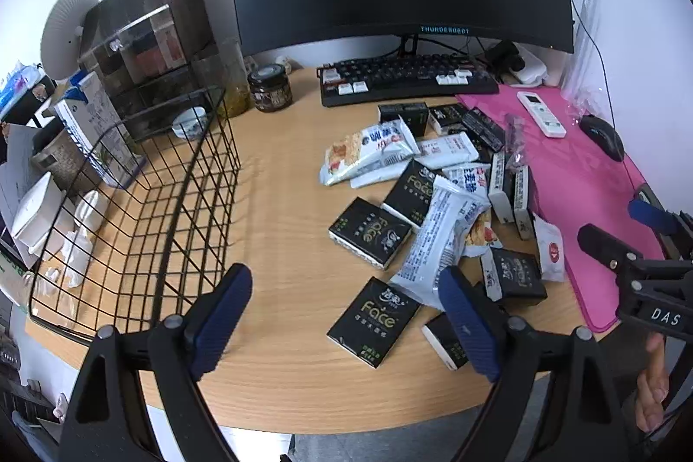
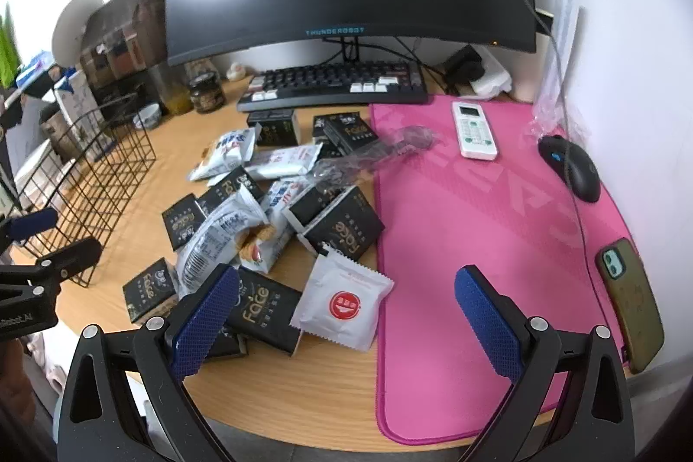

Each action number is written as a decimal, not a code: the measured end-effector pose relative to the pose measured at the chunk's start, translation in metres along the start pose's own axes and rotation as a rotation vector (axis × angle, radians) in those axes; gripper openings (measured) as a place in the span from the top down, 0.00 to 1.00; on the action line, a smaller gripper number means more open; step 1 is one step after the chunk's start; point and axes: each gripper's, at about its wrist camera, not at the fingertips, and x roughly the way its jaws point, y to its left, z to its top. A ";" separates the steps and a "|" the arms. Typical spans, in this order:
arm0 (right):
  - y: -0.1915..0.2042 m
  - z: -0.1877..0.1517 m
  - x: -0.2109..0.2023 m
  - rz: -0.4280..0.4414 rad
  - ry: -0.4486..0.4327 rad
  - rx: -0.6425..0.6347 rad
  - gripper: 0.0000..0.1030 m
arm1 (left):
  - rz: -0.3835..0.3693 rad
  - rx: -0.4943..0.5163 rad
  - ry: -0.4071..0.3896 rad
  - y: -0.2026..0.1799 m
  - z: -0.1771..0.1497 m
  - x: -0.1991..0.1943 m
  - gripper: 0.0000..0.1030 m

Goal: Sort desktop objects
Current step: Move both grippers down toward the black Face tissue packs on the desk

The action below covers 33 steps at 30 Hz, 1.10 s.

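Main risk, my read: the pile is a loose overlap of black "Face" tissue packs (image 1: 373, 317) & slippery white snack packets (image 1: 437, 241), so a grab at one could drag or flip its neighbours, or pinch two at once. A clear plastic wrapper (image 2: 372, 152) lying over the far packs could snag too. The wire basket (image 1: 143, 202) sits well left of the pile w/ its open grid sides; a careless drop may clip the rim.

Left gripper (image 1: 344, 321): fingers wide apart, holding nothing, hovering over the tabletop (image 1: 281, 180) near the closest tissue pack.

Right gripper (image 2: 346, 321): fingers also wide apart, empty, above the white sachet w/ red round logo (image 2: 344, 302) at the pink desk mat (image 2: 476, 245) edge.
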 end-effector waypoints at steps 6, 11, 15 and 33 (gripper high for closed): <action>0.001 0.001 0.002 0.015 0.018 0.004 0.02 | -0.001 -0.002 0.022 0.001 0.000 0.004 0.14; 0.005 -0.001 0.008 0.018 0.030 -0.006 0.02 | 0.002 0.008 0.045 0.000 -0.002 0.008 0.14; 0.014 -0.005 0.012 0.016 0.021 -0.059 0.02 | -0.002 0.062 0.090 -0.003 -0.006 0.016 0.14; 0.038 -0.027 0.070 0.187 0.252 -0.194 0.17 | -0.020 0.207 0.234 -0.017 -0.030 0.075 0.15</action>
